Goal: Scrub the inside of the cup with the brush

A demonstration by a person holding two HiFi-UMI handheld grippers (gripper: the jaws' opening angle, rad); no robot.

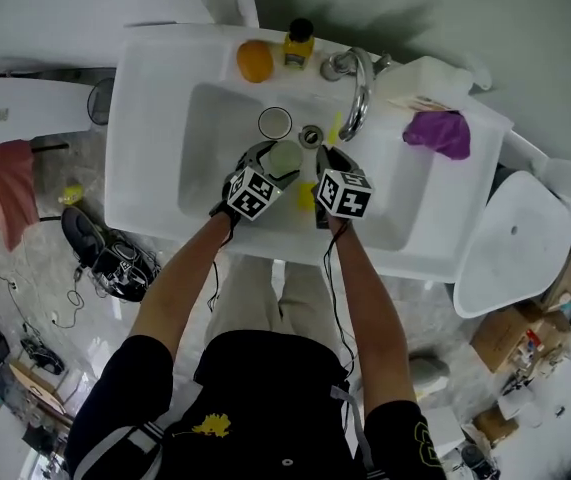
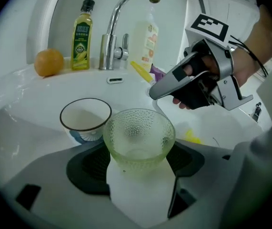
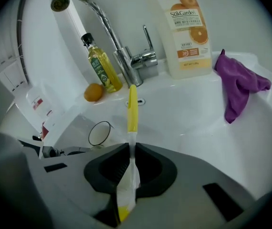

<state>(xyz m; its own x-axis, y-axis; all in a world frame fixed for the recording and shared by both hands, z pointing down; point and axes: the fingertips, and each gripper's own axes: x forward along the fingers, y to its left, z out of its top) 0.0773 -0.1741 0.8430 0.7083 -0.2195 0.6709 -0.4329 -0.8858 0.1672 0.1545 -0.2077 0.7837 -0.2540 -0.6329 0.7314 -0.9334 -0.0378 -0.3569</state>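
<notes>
Green pebbled glass fills my left view: the cup [image 2: 138,137] sits between the wide-set jaws of the left hand-held gripper [image 2: 136,166], the dark pads pressed on its sides and its mouth open toward me. It is held over the basin of the sink [image 1: 145,118], just beside a white cup [image 2: 85,116] that stands on the basin floor.

The right hand-held gripper [image 3: 130,168] is closed almost fully on the thin neck of the yellow brush [image 3: 132,111], whose long end points up toward the faucet [image 3: 102,27]. I cannot tell from here which end carries the bristles.

By my reading, both things are in hand but the scrubbing has not begun: the brush is beside the green cup, not in it. Next I would want the brush tip swung left and lowered through the cup's mouth, with the cup tilted a little toward it. The glass looks slick, so the left grip must hold firm against the brush.
</notes>
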